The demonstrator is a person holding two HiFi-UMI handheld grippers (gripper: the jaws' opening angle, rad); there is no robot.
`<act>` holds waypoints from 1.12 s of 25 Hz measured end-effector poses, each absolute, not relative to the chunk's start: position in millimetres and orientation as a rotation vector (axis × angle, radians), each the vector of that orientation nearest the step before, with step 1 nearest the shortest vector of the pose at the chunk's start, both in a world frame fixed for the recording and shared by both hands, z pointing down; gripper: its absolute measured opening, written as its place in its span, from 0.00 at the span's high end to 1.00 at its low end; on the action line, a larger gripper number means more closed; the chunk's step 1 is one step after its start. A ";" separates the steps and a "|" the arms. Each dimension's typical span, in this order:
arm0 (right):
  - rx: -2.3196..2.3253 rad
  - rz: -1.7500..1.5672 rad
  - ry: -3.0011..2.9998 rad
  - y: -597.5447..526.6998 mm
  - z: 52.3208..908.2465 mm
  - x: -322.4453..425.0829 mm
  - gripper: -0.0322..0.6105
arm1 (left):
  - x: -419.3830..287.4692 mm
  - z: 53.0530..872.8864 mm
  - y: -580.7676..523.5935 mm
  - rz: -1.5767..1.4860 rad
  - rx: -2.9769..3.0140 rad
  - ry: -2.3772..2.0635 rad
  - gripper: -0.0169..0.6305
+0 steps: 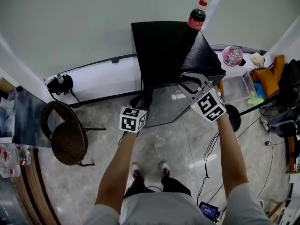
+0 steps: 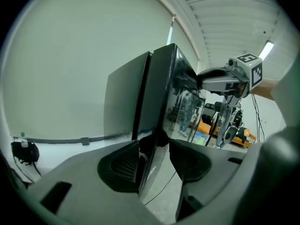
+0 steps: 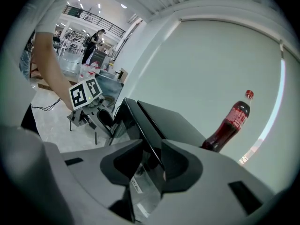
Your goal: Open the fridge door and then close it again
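A black mini fridge stands against the wall, with a cola bottle on its top. Its glossy door faces me; I cannot tell whether it is flush or slightly ajar. My left gripper is at the door's left edge. In the left gripper view that edge runs between the jaws of the left gripper, and both pads lie against it. My right gripper is at the door's top right corner. In the right gripper view the door's thin top edge sits clamped in the right gripper, with the bottle beyond.
A round dark stool stands on the floor at the left, near a glass table with a water bottle. Cables trail over the tiles at the right. A clear box and a pink ball sit right of the fridge.
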State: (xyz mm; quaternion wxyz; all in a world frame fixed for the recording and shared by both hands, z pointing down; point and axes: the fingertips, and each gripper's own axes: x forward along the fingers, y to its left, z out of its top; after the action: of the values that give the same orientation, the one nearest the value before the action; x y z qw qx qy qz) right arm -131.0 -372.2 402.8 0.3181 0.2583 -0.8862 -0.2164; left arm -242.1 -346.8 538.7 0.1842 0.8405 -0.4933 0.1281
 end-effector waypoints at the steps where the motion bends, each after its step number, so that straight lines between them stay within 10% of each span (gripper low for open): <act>1: 0.683 -0.569 -2.327 -372.5 402.5 -131.0 0.77 | -242.1 538.8 -347.1 0.365 2.372 -1.383 0.67; 14: 0.956 -0.401 -2.451 -359.2 388.7 -121.4 0.69 | -272.6 518.7 -325.3 0.516 2.486 -1.319 0.67; 21: 1.206 -0.321 -2.605 -327.1 351.6 -92.9 0.90 | -317.2 452.8 -308.8 0.607 2.594 -1.450 0.92; 28: 1.306 -0.308 -2.605 -305.9 325.2 -64.5 0.95 | -324.7 361.3 -295.7 0.371 2.662 -1.594 0.96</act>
State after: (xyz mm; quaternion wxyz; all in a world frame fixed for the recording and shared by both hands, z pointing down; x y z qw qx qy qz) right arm -64.5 -305.9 325.2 0.1052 0.4433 -0.8841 -0.1043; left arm -324.7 -295.7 361.3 0.0083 0.8518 -0.5101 0.1189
